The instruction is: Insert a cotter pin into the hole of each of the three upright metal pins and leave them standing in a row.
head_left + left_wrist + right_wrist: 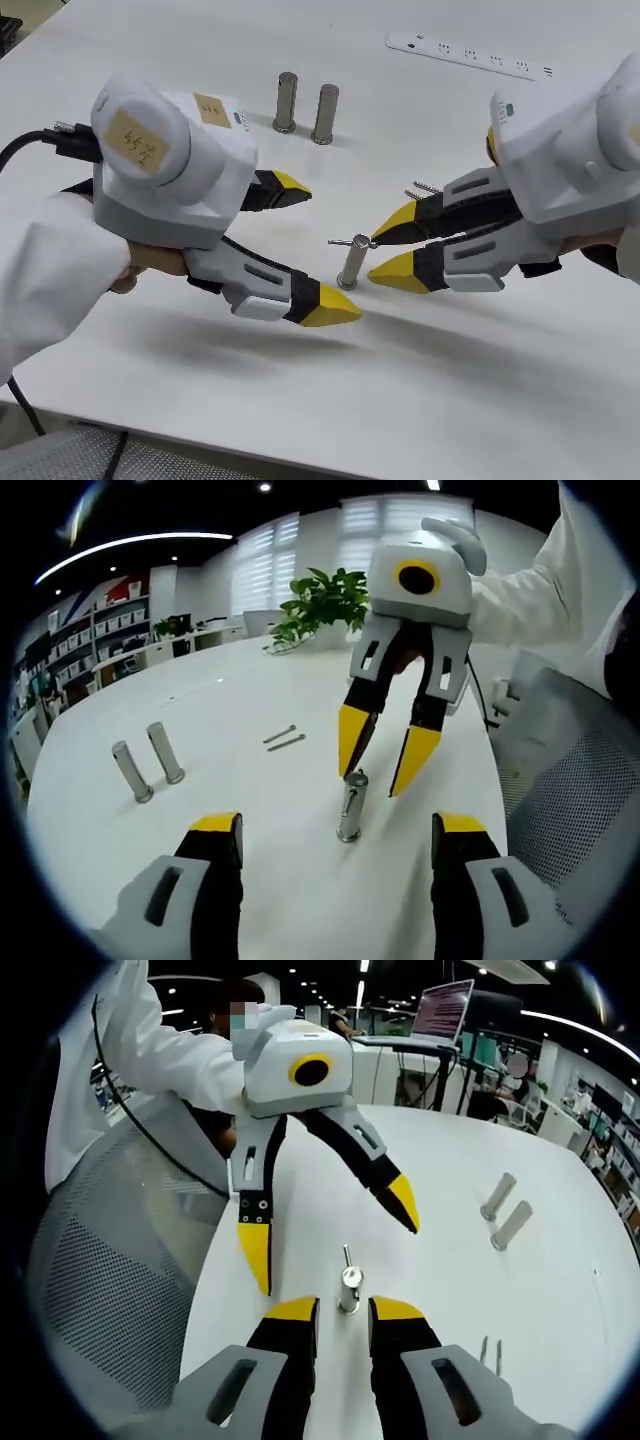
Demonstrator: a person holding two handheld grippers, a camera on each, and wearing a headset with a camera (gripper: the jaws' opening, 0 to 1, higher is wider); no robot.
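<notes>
The fingers (325,308) of my left gripper (330,250) are spread wide and hold nothing. They bracket the near metal pin (352,264) from one side without touching it, placed, I judge, to catch it if it tips. My right gripper (345,1312) has its fingers (290,1332) only narrowly parted, released rather than clenched, and the pin stands upright just ahead of the gap between the tips.

A cotter pin (348,241) sits crosswise through the hole near the pin's top. Its stem juts toward the left gripper and its head lies by my upper right fingertip; I cannot tell whether tip and head touch. I read the right gripper's spot as suited to nudging the cotter pin fully home.

A second metal pin (286,100) and a third metal pin (325,112) stand side by side farther back, well apart from the near one, and I see no cotter pins in them. The loose cotter pins (286,744) lie flat on the table (200,400) near my right gripper, within easy reach for those two.

By my estimate one of three is done. Picking a thin pin off a flat surface will need a careful pinch, and the near pin stands out of line with the others.
</notes>
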